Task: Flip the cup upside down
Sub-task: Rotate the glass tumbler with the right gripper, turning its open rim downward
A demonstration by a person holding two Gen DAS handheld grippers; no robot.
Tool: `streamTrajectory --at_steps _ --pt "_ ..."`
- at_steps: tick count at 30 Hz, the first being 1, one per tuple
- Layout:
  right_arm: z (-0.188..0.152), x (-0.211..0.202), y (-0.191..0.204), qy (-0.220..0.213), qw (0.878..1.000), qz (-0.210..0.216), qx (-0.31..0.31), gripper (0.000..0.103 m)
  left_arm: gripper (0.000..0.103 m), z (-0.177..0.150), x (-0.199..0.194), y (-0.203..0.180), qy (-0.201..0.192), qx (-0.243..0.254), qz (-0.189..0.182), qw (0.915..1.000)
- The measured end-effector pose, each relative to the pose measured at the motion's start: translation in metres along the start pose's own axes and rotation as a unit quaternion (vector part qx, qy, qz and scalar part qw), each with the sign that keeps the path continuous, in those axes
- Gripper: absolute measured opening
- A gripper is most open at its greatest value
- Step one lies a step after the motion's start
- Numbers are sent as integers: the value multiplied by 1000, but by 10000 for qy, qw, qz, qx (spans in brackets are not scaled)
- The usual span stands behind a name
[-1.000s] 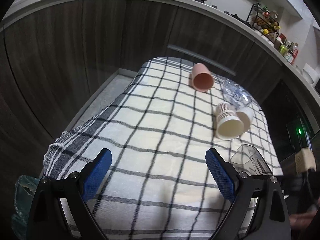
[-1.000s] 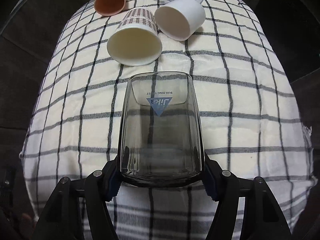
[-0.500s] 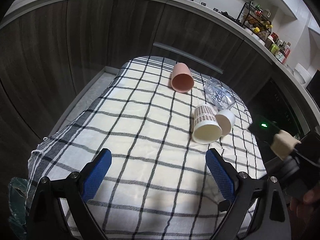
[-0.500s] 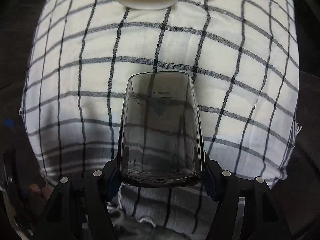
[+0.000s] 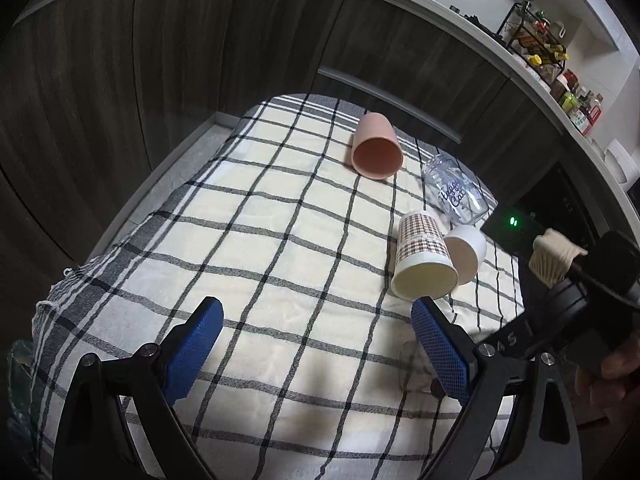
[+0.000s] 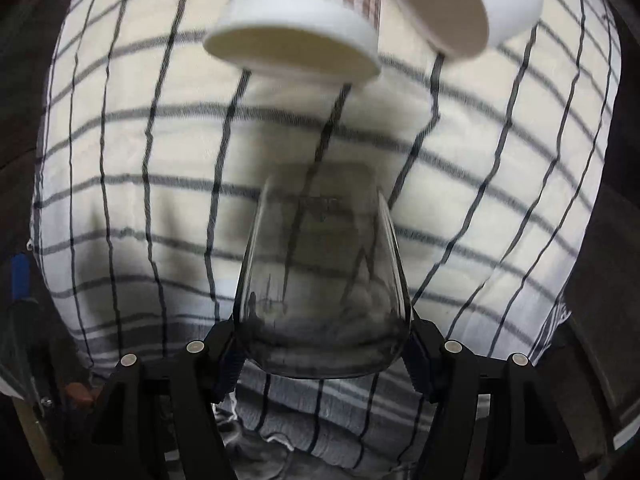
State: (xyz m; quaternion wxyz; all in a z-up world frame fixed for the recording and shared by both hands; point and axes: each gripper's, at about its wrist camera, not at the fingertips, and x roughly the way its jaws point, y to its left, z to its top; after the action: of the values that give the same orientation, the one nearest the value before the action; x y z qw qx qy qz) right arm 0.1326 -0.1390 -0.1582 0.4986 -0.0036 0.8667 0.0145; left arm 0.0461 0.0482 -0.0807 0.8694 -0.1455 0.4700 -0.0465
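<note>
My right gripper [image 6: 322, 344] is shut on a clear glass cup [image 6: 324, 276], gripping its wide rim end while its base points away over the checked cloth [image 6: 120, 152]. The view is blurred by motion. In the left wrist view the glass cup [image 5: 414, 364] shows low at the cloth near my right gripper's body [image 5: 560, 320], partly hidden behind my left gripper's right finger. My left gripper [image 5: 316, 346] is open and empty above the near part of the checked cloth [image 5: 260, 240].
A checked-pattern paper cup [image 5: 422, 256], a white cup [image 5: 466, 248], a pink cup [image 5: 376, 148] and a clear printed glass [image 5: 454, 194] lie on their sides on the cloth. Dark wood cabinets stand behind. The cloth's edges drop off at left and right.
My right gripper has tipped downward and moved in toward the cloth with the glass cup; the paper and white cups now loom closer. The left gripper stayed open and drifted back slightly.
</note>
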Motion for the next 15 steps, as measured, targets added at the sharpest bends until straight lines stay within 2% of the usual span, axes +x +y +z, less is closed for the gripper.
streamTrajectory --at_steps 6,10,12,15 --pt "3 -1 3 -185 9998 44 -23 67 96 -1 3 1 1 32 118 9999" --pt "-16 12 1 -407 9991 115 -71 70 96 -2 -3 -2 -96 142 185 9997" --pt "-27 7 -4 -623 9979 145 -101 77 96 -3 -7 -3 -161 196 245 9994" --pt "-49 -7 -4 -1272 9916 171 -147 80 96 -5 -16 -6 -267 297 316 9987"
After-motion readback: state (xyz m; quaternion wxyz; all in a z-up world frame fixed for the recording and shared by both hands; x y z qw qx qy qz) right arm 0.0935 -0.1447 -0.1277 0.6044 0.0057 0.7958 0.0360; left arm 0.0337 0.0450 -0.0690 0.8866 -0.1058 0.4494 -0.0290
